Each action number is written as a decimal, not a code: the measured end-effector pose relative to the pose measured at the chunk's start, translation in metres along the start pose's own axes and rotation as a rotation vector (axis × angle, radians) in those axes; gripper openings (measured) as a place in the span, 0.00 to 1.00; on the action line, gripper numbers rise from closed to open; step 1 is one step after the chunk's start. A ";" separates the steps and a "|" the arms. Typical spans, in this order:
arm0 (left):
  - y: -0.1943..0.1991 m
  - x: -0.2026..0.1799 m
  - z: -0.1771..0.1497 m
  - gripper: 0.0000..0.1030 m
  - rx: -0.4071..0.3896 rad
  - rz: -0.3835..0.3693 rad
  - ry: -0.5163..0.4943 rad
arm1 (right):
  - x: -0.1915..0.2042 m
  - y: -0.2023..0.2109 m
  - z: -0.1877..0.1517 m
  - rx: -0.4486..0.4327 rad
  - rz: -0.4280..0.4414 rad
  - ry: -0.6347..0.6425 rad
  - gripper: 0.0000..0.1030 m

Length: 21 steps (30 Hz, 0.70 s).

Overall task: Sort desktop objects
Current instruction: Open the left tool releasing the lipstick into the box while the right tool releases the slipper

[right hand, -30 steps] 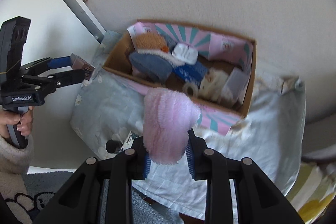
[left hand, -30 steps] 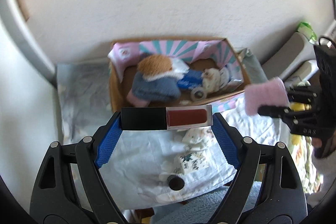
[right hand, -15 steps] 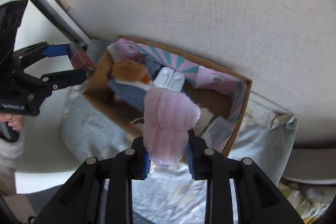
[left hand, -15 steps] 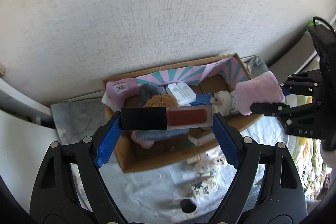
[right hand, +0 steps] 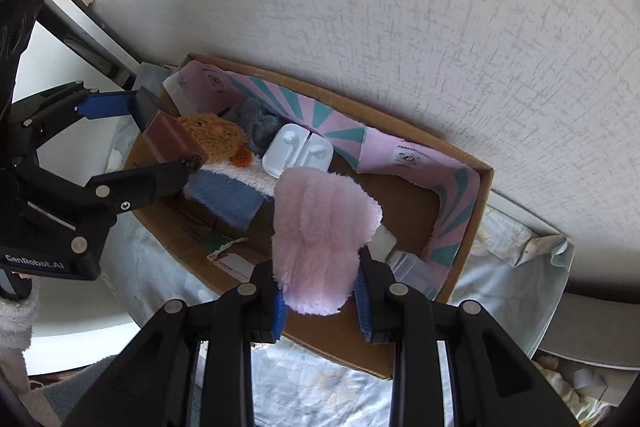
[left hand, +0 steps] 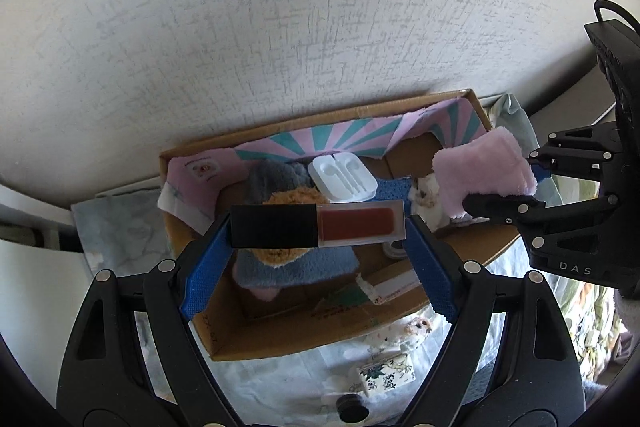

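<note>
My left gripper [left hand: 318,229] is shut on a lip gloss tube [left hand: 318,227] with a black cap and red body, held crosswise above the cardboard box [left hand: 280,347]. The tube also shows in the right wrist view [right hand: 168,137]. My right gripper [right hand: 320,301] is shut on a fluffy pink cloth [right hand: 322,239], held over the box's right half; the cloth also shows in the left wrist view [left hand: 482,169]. The box [right hand: 352,351] holds an orange plush toy [right hand: 214,137], a blue cloth [right hand: 228,197] and a white earbud tray [right hand: 298,155].
The box stands against a white textured wall [left hand: 300,7] on a pale patterned sheet [left hand: 280,375]. A small patterned packet [left hand: 386,377] and a black round cap [left hand: 352,415] lie on the sheet in front of the box.
Both grippers have moved forward and risen over the box. The tube and the pink cloth now hang above its inside instead of in front of it.
</note>
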<state>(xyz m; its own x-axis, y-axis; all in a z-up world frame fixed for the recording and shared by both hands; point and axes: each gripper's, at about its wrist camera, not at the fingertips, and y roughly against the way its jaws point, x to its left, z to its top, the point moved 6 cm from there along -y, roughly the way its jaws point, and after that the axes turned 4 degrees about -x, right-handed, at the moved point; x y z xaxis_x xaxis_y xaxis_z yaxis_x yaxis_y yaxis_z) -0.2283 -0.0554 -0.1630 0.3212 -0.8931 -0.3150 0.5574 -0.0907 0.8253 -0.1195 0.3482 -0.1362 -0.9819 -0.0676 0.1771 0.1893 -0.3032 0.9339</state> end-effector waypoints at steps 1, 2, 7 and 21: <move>0.001 -0.001 0.001 0.81 -0.002 0.005 -0.006 | -0.001 0.001 0.001 0.000 0.001 -0.001 0.25; 0.001 -0.001 0.002 0.81 -0.001 0.008 -0.012 | -0.003 0.002 0.002 0.000 0.002 0.001 0.27; 0.003 -0.004 0.006 1.00 0.024 0.003 -0.028 | -0.009 0.000 0.003 0.033 -0.033 0.021 0.60; 0.024 0.007 -0.002 1.00 -0.008 0.024 -0.001 | -0.024 0.018 -0.009 -0.024 -0.012 -0.032 0.91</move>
<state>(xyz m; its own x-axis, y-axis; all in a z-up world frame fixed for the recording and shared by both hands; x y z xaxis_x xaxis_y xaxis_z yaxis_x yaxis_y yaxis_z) -0.2109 -0.0632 -0.1463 0.3343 -0.8952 -0.2947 0.5555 -0.0655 0.8289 -0.0921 0.3358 -0.1268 -0.9838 -0.0335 0.1762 0.1773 -0.3269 0.9283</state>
